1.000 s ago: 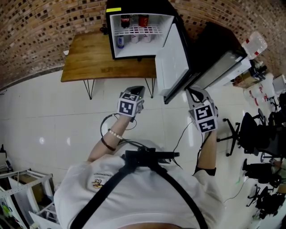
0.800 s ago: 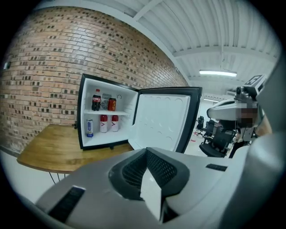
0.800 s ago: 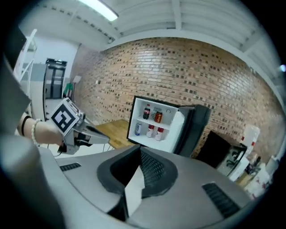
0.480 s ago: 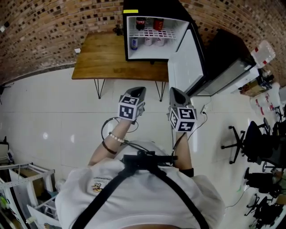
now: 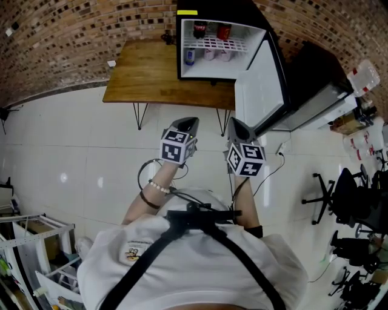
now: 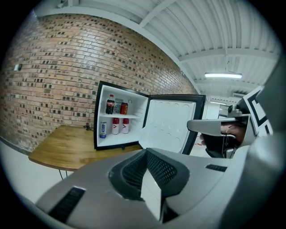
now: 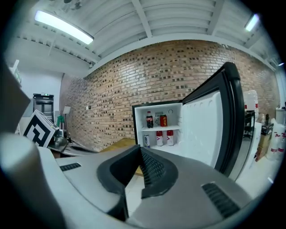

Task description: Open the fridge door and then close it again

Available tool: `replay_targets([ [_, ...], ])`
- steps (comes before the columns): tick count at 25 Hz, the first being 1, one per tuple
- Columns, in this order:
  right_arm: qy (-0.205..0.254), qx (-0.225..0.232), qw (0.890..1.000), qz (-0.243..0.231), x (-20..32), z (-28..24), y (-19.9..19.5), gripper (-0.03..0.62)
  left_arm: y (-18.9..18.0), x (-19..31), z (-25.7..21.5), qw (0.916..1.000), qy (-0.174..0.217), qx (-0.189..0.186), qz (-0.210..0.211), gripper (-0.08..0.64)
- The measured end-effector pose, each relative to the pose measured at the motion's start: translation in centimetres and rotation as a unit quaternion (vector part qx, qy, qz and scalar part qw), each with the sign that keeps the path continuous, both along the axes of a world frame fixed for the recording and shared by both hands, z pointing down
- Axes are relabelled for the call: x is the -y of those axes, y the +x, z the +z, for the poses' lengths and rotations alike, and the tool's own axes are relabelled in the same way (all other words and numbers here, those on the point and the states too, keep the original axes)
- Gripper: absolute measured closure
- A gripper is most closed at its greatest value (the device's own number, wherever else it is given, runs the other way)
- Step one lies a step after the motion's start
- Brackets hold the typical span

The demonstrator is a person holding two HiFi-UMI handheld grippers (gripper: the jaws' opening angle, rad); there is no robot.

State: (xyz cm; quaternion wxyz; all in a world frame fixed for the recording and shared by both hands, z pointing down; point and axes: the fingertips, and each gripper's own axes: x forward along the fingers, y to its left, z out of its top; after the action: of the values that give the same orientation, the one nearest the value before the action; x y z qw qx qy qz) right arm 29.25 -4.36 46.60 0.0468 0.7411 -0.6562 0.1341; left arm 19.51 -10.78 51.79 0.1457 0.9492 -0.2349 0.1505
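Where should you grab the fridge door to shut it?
Take the door by its free edge, the end farthest from the hinge and nearest you. It stands wide open with its white inside facing left, so come from the black outer side on the right and push toward the fridge.
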Motion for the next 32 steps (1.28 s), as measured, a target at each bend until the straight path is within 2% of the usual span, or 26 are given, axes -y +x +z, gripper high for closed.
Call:
replay_targets([
  [16, -0.001, -0.008, 1.0, -0.001, -0.2, 0.2, 0.9, 0.572, 0.8, 0.1, -0.3, 0.9999, 0.014, 0.005, -0.004, 0.56],
  [32, -0.001, -0.015, 1.0, 0.011, -0.6, 0.1, 1.8, 0.571, 1.0, 0.4, -0.5, 0.9999, 0.009, -0.004, -0.013, 0.558],
])
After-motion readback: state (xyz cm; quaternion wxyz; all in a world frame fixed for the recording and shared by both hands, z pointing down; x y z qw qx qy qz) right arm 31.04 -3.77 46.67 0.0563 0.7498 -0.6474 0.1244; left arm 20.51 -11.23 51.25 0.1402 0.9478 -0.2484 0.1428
